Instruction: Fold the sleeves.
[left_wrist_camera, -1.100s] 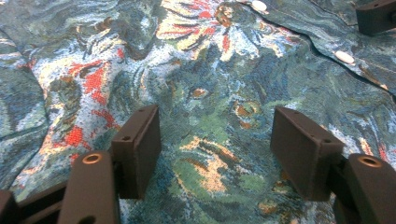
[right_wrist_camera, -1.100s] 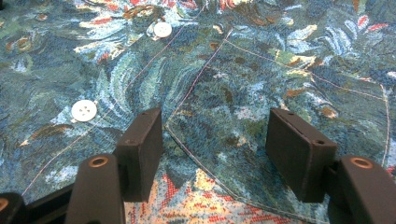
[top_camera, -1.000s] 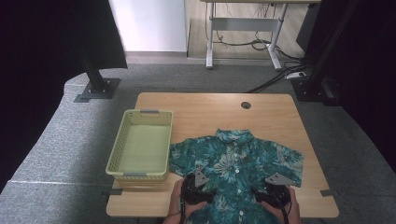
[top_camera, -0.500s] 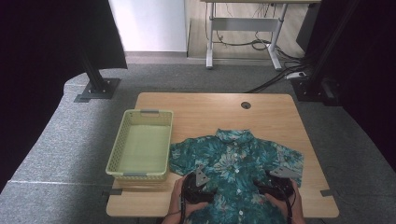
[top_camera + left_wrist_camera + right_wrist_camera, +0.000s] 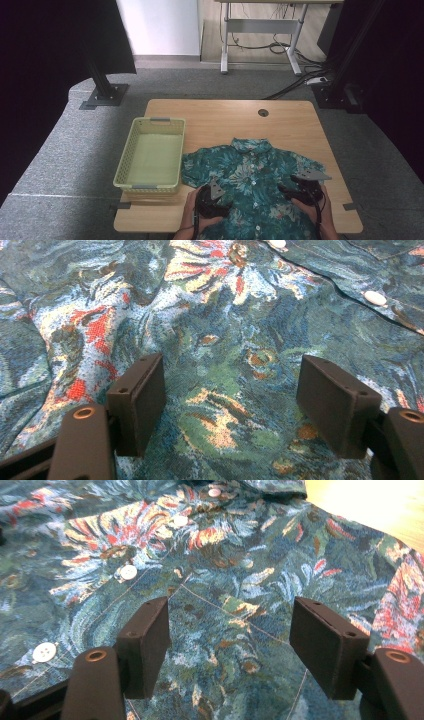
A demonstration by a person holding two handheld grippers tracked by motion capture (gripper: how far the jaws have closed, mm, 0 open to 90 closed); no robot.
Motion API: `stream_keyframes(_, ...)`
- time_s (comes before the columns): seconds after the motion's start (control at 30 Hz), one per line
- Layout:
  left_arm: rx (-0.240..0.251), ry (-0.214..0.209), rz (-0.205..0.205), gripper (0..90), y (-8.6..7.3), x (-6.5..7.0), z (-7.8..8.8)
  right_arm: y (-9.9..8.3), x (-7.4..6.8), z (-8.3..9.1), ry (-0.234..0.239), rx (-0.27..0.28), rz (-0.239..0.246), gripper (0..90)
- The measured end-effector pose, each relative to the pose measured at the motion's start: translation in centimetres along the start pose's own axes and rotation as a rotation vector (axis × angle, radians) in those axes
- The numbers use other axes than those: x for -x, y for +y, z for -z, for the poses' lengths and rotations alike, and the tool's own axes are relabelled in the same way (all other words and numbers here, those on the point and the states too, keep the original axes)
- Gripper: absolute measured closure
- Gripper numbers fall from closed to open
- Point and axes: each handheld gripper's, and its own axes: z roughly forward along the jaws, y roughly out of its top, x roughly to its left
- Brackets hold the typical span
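A teal floral short-sleeved shirt (image 5: 250,172) lies spread flat on the wooden table (image 5: 225,115), buttoned, with its collar at the far side. My left gripper (image 5: 214,192) hovers over the shirt's lower left front. In the left gripper view its jaws stand open (image 5: 232,385) just above the fabric (image 5: 225,315), nothing between the pads. My right gripper (image 5: 305,184) sits over the shirt's right side near the sleeve. In the right gripper view it is open (image 5: 230,630) too, above the cloth (image 5: 225,550) beside the white button row (image 5: 128,572).
A pale yellow-green mesh basket (image 5: 121,172) stands with nothing in it on the table's left, touching the shirt's left sleeve. Bare wood (image 5: 380,505) lies beyond the collar, with a round cable hole (image 5: 263,112) near the far edge. Grey carpet surrounds the table.
My right gripper has moved away from the person and slightly right, farther up the shirt toward the sleeve. The left gripper has stayed where it was. The shirt lies unchanged.
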Motion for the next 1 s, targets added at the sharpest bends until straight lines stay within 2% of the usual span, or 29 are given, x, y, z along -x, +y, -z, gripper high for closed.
stream_keyframes(0.17,0.007,-0.014,0.022,27.5,0.0,-0.3,0.0,0.4,0.6,-0.1,-0.022,-0.002,0.015,31.3)
stream_keyframes(0.33,0.007,-0.014,0.021,27.5,0.0,-0.3,0.0,0.8,1.1,-0.3,-0.049,-0.004,0.024,31.1)
stream_keyframes(0.53,0.009,-0.019,0.027,27.4,0.0,-0.4,0.0,0.8,2.0,0.0,-0.055,0.013,-0.001,31.4)
stream_keyframes(1.0,0.004,-0.021,0.015,25.4,0.1,-0.3,-0.1,0.9,3.3,1.1,-0.107,0.029,-0.007,31.8)
